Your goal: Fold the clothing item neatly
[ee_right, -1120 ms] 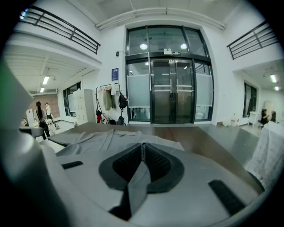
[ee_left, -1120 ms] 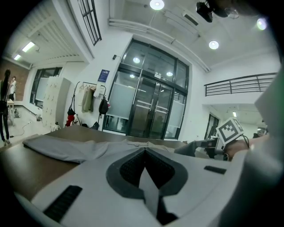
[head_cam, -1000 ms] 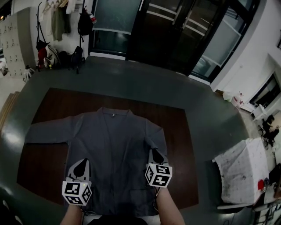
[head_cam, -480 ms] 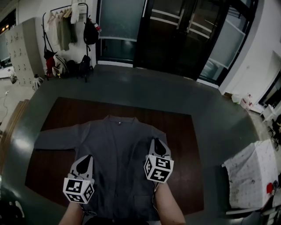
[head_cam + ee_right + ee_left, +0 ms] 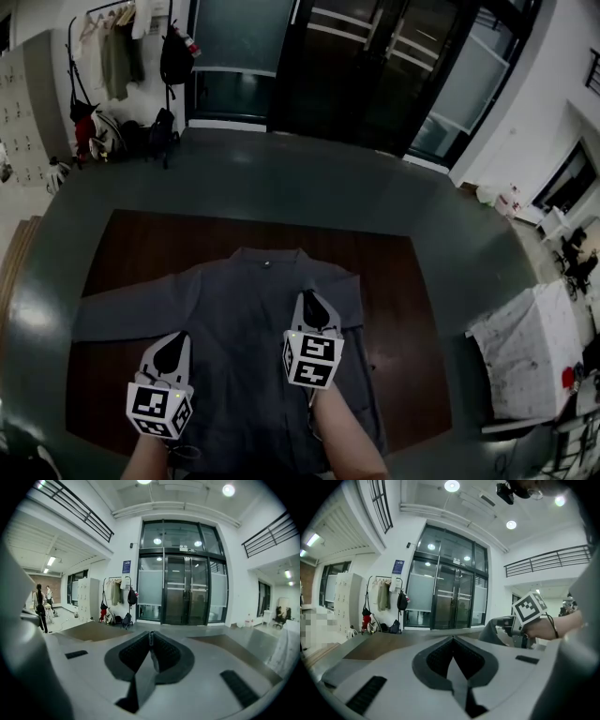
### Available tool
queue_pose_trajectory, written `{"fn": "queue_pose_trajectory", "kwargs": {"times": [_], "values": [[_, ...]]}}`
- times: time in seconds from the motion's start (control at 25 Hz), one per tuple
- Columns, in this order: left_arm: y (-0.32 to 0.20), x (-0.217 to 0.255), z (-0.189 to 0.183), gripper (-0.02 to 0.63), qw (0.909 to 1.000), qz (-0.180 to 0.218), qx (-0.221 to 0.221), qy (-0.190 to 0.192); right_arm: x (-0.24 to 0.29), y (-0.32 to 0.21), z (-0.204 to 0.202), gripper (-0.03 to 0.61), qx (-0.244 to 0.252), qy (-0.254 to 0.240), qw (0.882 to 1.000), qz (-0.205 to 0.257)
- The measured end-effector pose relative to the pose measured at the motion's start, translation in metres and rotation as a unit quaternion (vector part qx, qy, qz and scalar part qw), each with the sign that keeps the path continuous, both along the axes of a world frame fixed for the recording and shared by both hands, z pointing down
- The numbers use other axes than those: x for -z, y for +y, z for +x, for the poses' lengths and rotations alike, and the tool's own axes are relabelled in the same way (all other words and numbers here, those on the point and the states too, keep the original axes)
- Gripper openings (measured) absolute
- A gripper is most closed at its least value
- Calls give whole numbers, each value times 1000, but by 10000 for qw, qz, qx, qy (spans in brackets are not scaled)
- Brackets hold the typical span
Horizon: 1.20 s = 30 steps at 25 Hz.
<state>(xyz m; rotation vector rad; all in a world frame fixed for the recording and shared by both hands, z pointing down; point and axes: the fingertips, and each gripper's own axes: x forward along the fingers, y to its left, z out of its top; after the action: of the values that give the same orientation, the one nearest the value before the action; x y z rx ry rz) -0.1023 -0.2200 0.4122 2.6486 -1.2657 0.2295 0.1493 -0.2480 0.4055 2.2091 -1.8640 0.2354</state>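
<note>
Grey button-front jacket (image 5: 234,309) lies spread on the dark brown table (image 5: 122,253). The sleeve on the person's left is stretched out and the other side is already tucked in. The left tool (image 5: 172,339) and the right tool (image 5: 309,300) are both closed, each pinching a thin fold of cloth, probably so the lower part travels evenly toward the collar.

No writing can be read.
A blue sign (image 5: 127,566) on the wall just left of the glass doors (image 5: 180,590) is too small to make out. The cubes on the left gripper (image 5: 172,345) and right gripper (image 5: 310,306) carry only black-and-white square markers.
</note>
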Motion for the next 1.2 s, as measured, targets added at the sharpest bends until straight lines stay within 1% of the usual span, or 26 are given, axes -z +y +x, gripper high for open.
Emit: {"fn": "queue_pose_trajectory", "kwargs": {"times": [0.12, 0.24, 0.36, 0.44, 0.52, 0.68, 0.84, 0.92, 1.0, 1.08, 1.2], "values": [[-10, -12, -18, 8, 9999, -128, -57, 4, -24, -10, -30, 20, 132, 120, 9996, -226], [-18, -25, -31, 9, 9996, -266, -52, 8, -47, -17, -51, 20, 265, 180, 9983, -492], [-22, -42, -43, 9, 9989, -472, -53, 37, -68, -23, -79, 20, 620, 227, 9947, -793], [-23, -52, -49, 9, 9981, -612, -41, 62, -88, -26, -98, 20, 908, 324, 9889, -1129], [-23, -60, -52, 9, 9972, -740, -26, 111, -103, -28, -112, 20, 1092, 457, 9836, -1359], [-25, -70, -54, 8, 9961, -872, -37, 116, -119, -30, -136, 20, 1375, 602, 9760, -1579], [-31, -73, -55, 8, 9957, -915, -96, 96, -126, -31, -160, 20, 1657, 740, 9698, -1627], [-31, -75, -54, 9, 9954, -945, -133, 74, -132, -27, -172, 22, 1851, 818, 9640, -1722], [-33, -78, -53, 9, 9951, -976, -166, 64, -143, -22, -181, 39, 2048, 881, 9553, -1939], [-34, -81, -52, 8, 9947, -1009, -189, 72, -153, -16, -189, 75, 2204, 894, 9472, -2149], [-34, -86, -52, 8, 9940, -1071, -207, 79, -161, -6, -201, 89, 2376, 864, 9415, -2230]]}}
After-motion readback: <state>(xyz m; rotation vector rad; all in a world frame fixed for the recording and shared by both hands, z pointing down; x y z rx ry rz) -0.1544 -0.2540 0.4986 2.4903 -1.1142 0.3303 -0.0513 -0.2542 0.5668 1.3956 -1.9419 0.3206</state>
